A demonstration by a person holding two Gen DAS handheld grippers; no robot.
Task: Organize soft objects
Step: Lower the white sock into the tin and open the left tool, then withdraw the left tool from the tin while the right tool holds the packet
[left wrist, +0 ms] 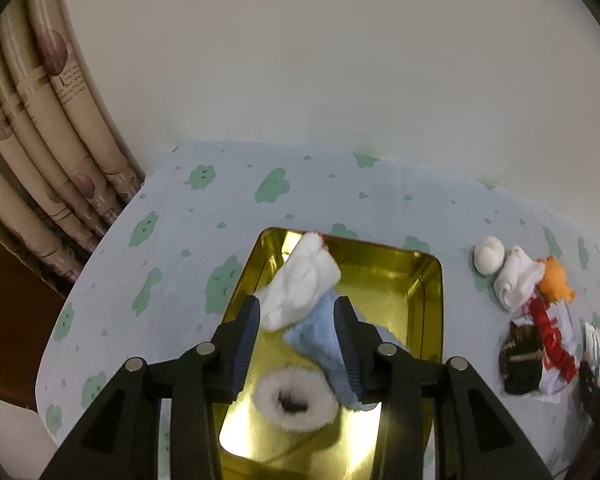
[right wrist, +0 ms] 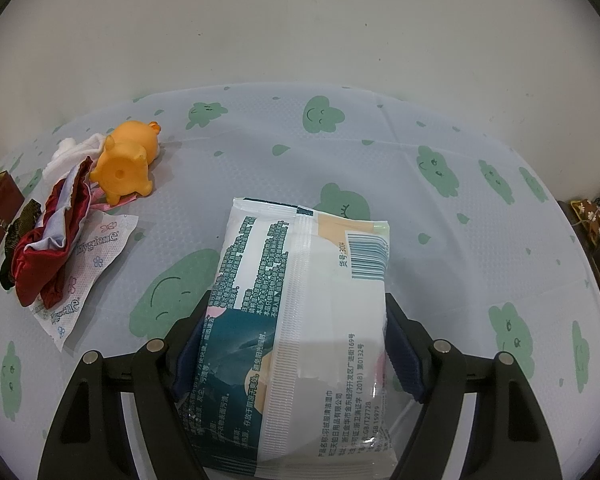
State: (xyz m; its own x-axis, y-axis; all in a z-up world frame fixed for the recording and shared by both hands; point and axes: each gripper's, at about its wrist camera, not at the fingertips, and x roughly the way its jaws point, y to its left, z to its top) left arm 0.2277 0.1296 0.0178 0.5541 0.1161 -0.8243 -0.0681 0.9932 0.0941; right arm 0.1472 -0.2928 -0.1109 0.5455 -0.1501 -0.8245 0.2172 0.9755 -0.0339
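Left tongs (left wrist: 296, 332) part open over gold tray (left wrist: 400, 276), pads gripping nothing; white sock (left wrist: 300, 284) and blue cloth (left wrist: 320, 332) lie in tray between and beyond fingers, fluffy ring (left wrist: 296, 400) below. Remaining soft pile (left wrist: 512, 280) on counter (left wrist: 172, 216), well off toward right tongs (right wrist: 292, 344), nearer them. Right tongs wide, clamped across wipes pack (right wrist: 312, 304), long axis pointing away.

One gold tray (left wrist: 400, 276) sitting on the table, three soft items lying in it, one wet-wipes pack (right wrist: 300, 320), one orange toy animal (right wrist: 126, 164), two white rolled socks (left wrist: 500, 268), one red scrunchie (right wrist: 52, 240), one small sachet (right wrist: 96, 256) lying under it
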